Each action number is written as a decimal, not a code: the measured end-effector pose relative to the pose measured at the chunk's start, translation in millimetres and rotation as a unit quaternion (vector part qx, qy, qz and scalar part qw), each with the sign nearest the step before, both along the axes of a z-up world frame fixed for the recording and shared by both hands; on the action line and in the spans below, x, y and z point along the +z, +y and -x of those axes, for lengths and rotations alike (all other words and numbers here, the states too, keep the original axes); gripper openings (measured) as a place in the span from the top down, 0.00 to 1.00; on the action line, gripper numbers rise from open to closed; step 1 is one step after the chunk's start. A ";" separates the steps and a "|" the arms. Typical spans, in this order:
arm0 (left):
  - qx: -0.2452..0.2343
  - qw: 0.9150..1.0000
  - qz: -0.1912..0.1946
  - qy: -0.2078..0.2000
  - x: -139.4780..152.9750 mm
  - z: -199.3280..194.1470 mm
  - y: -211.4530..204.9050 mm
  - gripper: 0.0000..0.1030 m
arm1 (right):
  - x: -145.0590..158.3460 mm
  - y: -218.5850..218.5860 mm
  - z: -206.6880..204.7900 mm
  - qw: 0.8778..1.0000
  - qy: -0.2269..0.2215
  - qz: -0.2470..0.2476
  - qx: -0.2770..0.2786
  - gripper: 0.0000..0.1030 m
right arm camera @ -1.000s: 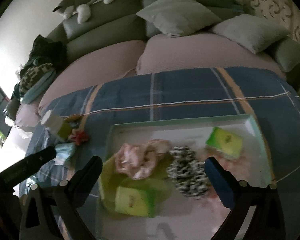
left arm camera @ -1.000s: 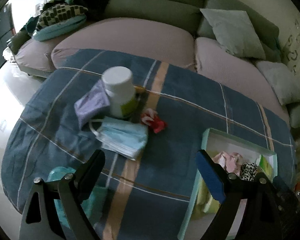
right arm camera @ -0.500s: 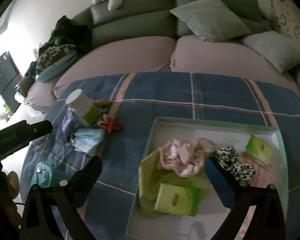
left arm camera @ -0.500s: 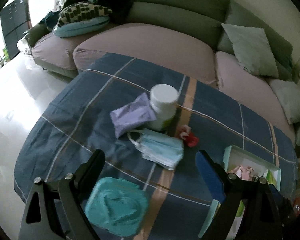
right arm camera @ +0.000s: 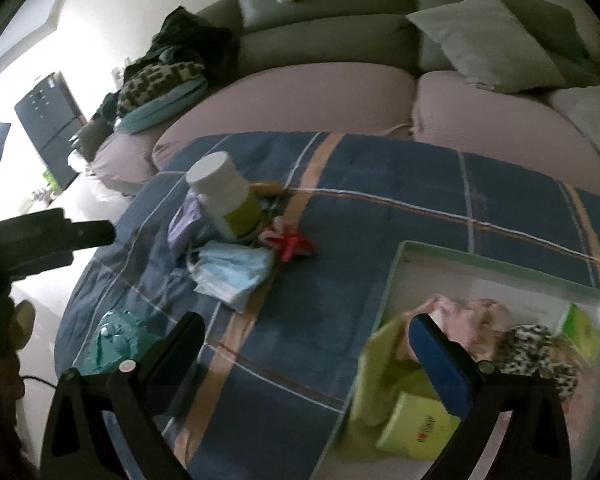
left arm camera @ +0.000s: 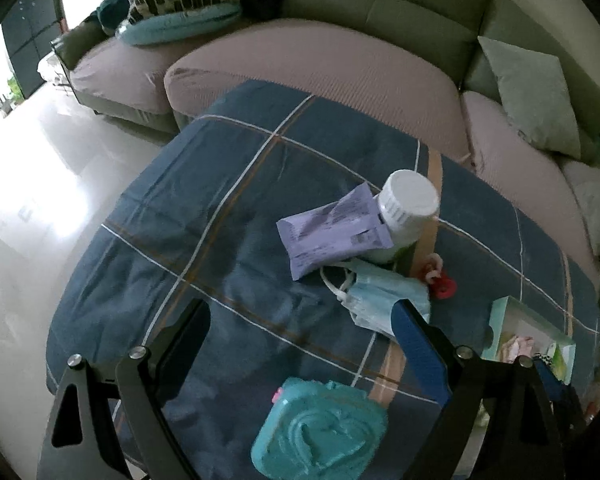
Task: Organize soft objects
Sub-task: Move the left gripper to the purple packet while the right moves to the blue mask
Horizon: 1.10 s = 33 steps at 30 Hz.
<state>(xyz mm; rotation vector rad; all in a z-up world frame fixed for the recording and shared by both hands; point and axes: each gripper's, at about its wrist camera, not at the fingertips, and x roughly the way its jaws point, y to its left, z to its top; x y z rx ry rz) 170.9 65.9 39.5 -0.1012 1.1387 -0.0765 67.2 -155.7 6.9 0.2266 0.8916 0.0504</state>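
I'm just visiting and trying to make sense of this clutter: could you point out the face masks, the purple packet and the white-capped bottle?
face masks (left arm camera: 384, 294), left wrist view, on the blue pleated front.
purple packet (left arm camera: 332, 236), left wrist view, on its flat printed face.
white-capped bottle (right arm camera: 214, 170), right wrist view, on the cap's top.

Box (left arm camera: 529, 334) contents — blurred; half hidden
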 end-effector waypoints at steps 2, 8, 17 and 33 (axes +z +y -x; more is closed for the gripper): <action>-0.004 1.000 0.009 0.013 -5.9 -6.8 4.8 0.11 | -2.6 5.6 -1.9 1.000 0.001 -0.003 0.011 0.00; -0.030 0.999 -0.011 0.031 -20.9 -32.2 12.0 0.11 | -11.2 16.3 -7.1 0.999 0.008 -0.021 0.030 0.00; -0.065 0.996 -0.004 0.065 -42.3 -54.3 16.8 0.11 | -25.0 15.6 -25.3 0.994 0.039 -0.099 0.027 0.08; -0.064 0.996 0.007 0.064 -67.7 -69.3 26.6 0.11 | -58.8 29.0 -64.1 0.986 0.070 -0.147 0.036 0.36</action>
